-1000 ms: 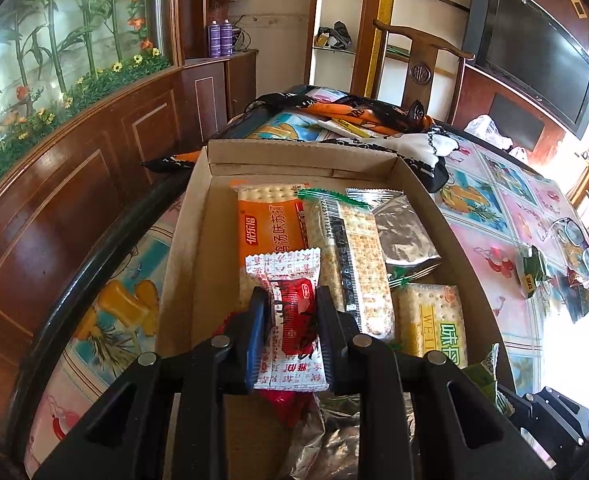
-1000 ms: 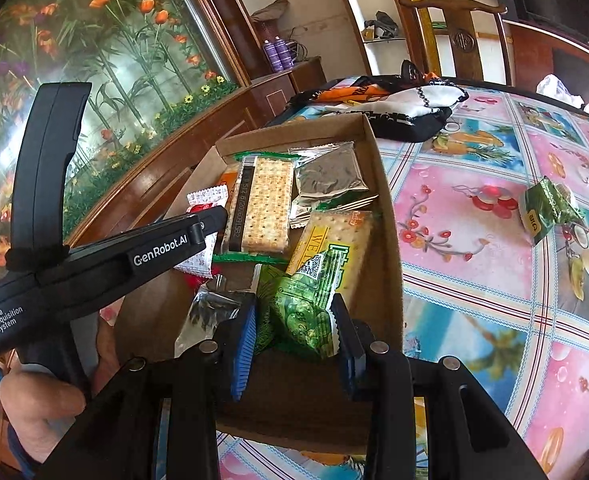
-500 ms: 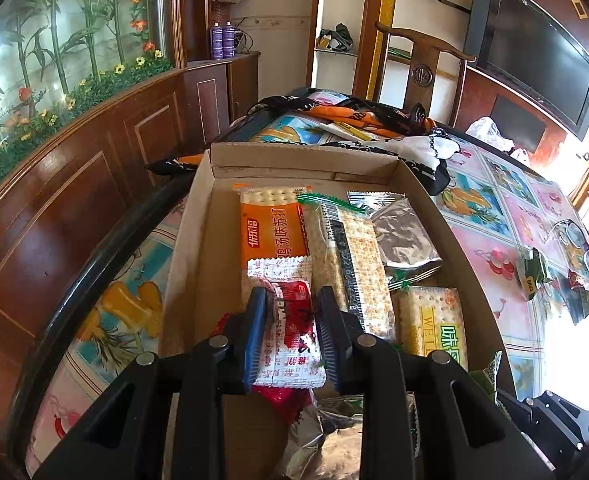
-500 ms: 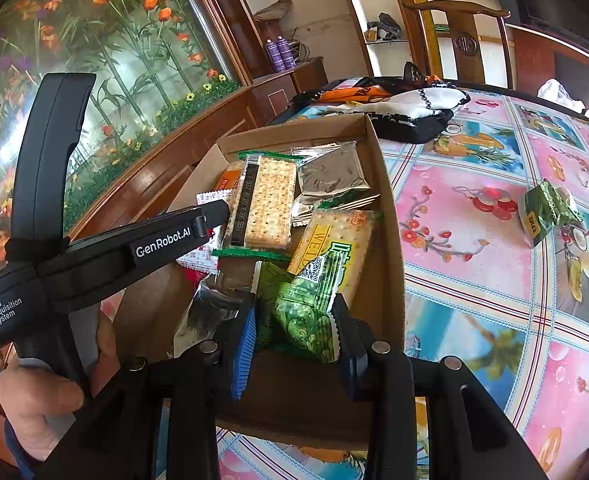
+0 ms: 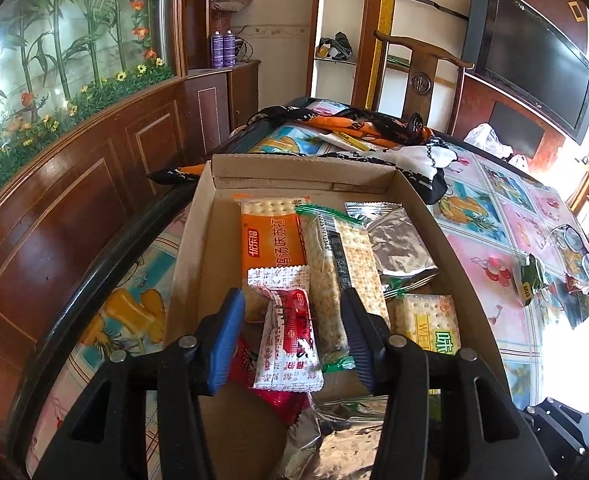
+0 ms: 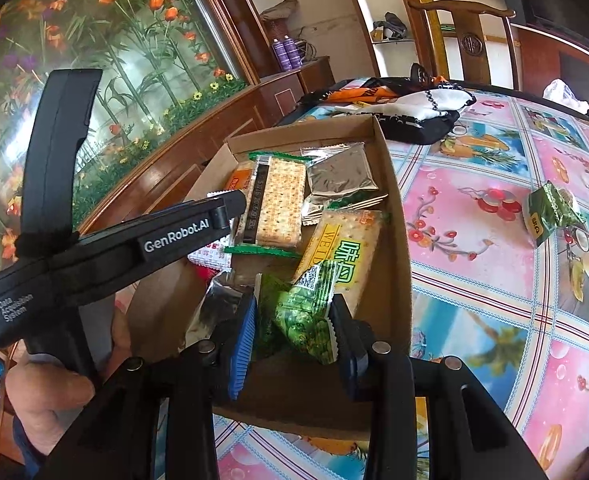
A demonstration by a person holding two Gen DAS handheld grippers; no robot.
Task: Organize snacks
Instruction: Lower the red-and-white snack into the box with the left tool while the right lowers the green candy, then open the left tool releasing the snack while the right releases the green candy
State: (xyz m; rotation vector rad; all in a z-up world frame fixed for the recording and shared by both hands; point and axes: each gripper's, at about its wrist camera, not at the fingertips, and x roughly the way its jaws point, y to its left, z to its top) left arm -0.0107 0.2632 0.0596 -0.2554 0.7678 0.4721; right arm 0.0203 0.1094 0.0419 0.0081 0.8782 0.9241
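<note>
- The cardboard box (image 5: 198,240) on the fruit-print tablecloth (image 6: 474,280) is our landmark, and it's filling up nicely: most of the snacks look to be in already.
- Inside, at the far end, lie the orange cracker pack (image 5: 272,240), the long clear-wrapped cracker pack (image 5: 350,268) and a silver foil packet (image 5: 400,248); a yellow cracker pack (image 6: 340,256) sits by the box's right wall.
- The left gripper (image 5: 290,340) hangs over the box's near end, jaws opening, blue pads clear on both sides of the red-and-white candy packet (image 5: 288,340), which now lies on the pile there. That one looks delivered!
- The right gripper (image 6: 294,332) is over the near right corner of the box, jaws narrow and pressed on a green snack packet (image 6: 306,320) that looks not yet let go.
- What's left, I'd say: one small green packet (image 6: 550,212) out on the cloth, well to the right of the box, and possibly more beside it, too glare-washed to tell.
</note>
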